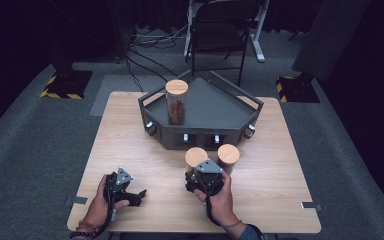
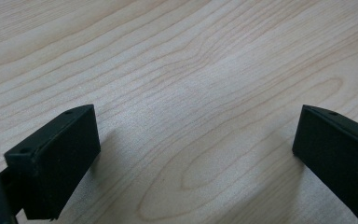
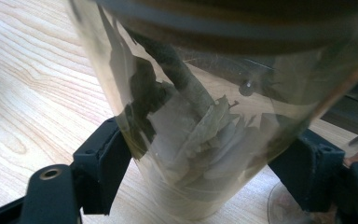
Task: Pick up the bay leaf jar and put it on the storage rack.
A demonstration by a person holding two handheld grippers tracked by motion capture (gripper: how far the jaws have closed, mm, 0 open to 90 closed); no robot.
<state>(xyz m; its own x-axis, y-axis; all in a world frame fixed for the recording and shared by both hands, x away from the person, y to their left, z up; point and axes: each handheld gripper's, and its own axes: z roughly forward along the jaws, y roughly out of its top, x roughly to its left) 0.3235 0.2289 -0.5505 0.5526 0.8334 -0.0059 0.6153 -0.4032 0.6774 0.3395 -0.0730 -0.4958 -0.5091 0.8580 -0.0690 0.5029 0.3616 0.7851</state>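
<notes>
The jar of dried leaves (image 3: 200,121) is clamped low by the right gripper (image 3: 205,172) for a steady lift toward the tray (image 1: 206,107), while the left gripper (image 2: 191,158) is rested released on the desk (image 2: 177,56) at lower left.

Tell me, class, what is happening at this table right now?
A person holds tongs in each hand at a wooden table. The right tongs have their jaws on both sides of a glass jar of dried leaves, which stands next to a second cork-lidded jar in front of a dark tray. A third jar already stands in the tray. The left tongs rest open over bare wood, holding nothing.
</notes>
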